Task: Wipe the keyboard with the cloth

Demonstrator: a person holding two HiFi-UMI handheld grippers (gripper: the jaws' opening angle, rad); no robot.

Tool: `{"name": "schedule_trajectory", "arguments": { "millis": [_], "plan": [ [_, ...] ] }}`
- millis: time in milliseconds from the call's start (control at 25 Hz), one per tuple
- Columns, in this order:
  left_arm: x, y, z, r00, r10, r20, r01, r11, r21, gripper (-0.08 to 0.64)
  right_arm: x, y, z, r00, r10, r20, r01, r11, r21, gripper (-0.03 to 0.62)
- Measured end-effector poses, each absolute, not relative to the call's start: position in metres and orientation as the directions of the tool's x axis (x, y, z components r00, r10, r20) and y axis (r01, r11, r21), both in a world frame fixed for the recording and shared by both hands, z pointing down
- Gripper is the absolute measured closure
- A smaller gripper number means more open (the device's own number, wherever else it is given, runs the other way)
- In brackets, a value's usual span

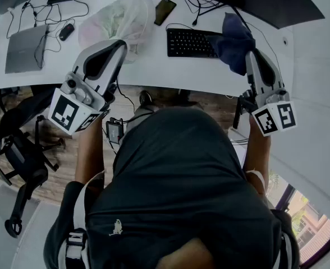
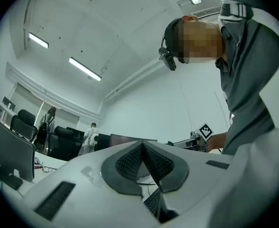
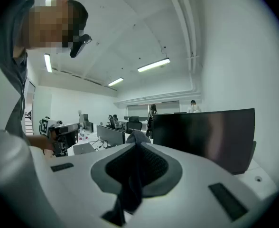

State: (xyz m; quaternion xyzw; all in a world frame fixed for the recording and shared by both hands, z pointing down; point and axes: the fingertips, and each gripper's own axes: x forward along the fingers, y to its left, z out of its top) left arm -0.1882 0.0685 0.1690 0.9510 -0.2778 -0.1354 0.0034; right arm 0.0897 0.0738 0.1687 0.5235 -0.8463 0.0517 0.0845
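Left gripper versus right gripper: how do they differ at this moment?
The white left gripper has its jaws shut on nothing; the white right gripper has its jaws shut on the dark blue cloth. The left gripper hangs beside the white plastic bag, the right gripper over the right end of the black keyboard. Both have their jaws together.

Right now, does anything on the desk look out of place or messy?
Nothing spilled or broken. A crumpled plastic bag sits left of the keyboard, loose cables trail over the laptop, and the cloth, clamped in the right gripper, hangs bunched over the keyboard's right end.
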Motion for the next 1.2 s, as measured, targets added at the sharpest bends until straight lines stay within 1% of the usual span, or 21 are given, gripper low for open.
{"name": "schedule_trajectory", "arguments": {
  "millis": [360,520,600,720,840,920,1080,1200],
  "plan": [
    [-0.186,0.073,0.176,0.82,-0.519,-0.24,-0.514,-0.853,0.088,0.555,0.081,0.07,0.187,-0.456,-0.856,0.243,-0.884,0.468,-0.012,0.557],
    [-0.184,0.063,0.183,0.81,-0.548,-0.208,-0.537,-0.836,0.115,0.555,0.08,0.045,0.221,-0.485,-0.816,0.316,-0.867,0.495,-0.052,0.557],
    [-0.181,0.062,0.188,0.804,-0.565,-0.186,-0.548,-0.825,0.139,0.555,0.081,0.029,0.253,-0.471,-0.791,0.391,-0.86,0.51,-0.006,0.557],
    [-0.172,0.062,0.193,0.805,-0.577,-0.138,-0.557,-0.815,0.158,0.555,0.087,-0.003,0.315,-0.395,-0.762,0.513,-0.848,0.517,0.115,0.557],
    [-0.162,0.06,0.199,0.802,-0.591,-0.083,-0.573,-0.801,0.171,0.555,0.086,-0.032,0.394,-0.332,-0.688,0.646,-0.817,0.552,0.168,0.557],
    [-0.158,0.061,0.202,0.792,-0.609,-0.048,-0.592,-0.785,0.183,0.555,0.073,-0.048,0.448,-0.326,-0.621,0.713,-0.783,0.6,0.164,0.557],
    [-0.152,0.063,0.213,0.775,-0.632,0.014,-0.62,-0.756,0.208,0.555,0.024,-0.077,0.528,-0.357,-0.528,0.771,-0.683,0.71,0.17,0.555],
    [-0.142,0.062,0.221,0.773,-0.634,0.035,-0.624,-0.748,0.224,0.555,-0.007,-0.059,0.563,-0.419,-0.405,0.813,-0.609,0.789,0.078,0.557]
  ]
}}
